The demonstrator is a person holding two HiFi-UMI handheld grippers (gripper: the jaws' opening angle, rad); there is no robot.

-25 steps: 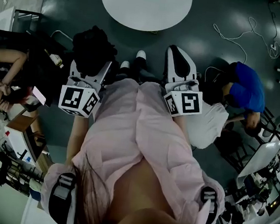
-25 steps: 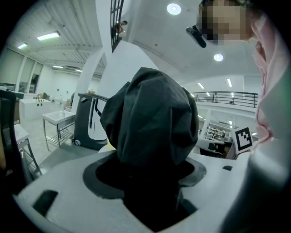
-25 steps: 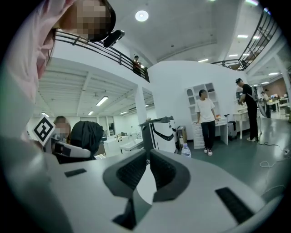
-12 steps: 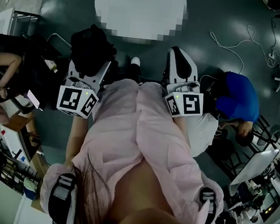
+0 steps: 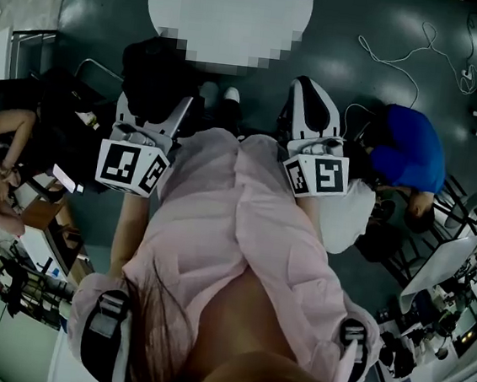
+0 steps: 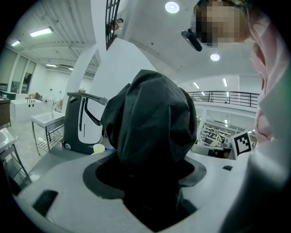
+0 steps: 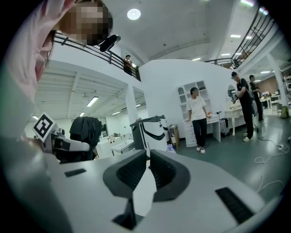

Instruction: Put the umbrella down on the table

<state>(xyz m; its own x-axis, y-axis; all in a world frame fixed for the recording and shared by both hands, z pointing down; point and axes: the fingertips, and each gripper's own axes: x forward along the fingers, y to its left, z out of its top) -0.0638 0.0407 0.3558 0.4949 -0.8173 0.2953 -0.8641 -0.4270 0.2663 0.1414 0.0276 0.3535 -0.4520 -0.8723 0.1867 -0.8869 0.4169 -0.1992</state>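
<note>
Left gripper clamped on folded black umbrella; its long axis runs along the jaws, tip forward, away from the person; umbrella held in air, short of round table, which only the head view shows; left gripper view: fabric fills the jaws; right gripper jaws a narrow slit, empty; its view catches umbrella side-on.

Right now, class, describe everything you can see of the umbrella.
The umbrella is a closed bundle of black, matt, creased fabric. It sticks out from between the jaws of the left gripper, which are shut on its lower part. Its handle and tip do not show. In the head view it is held short of the round white table.
</note>
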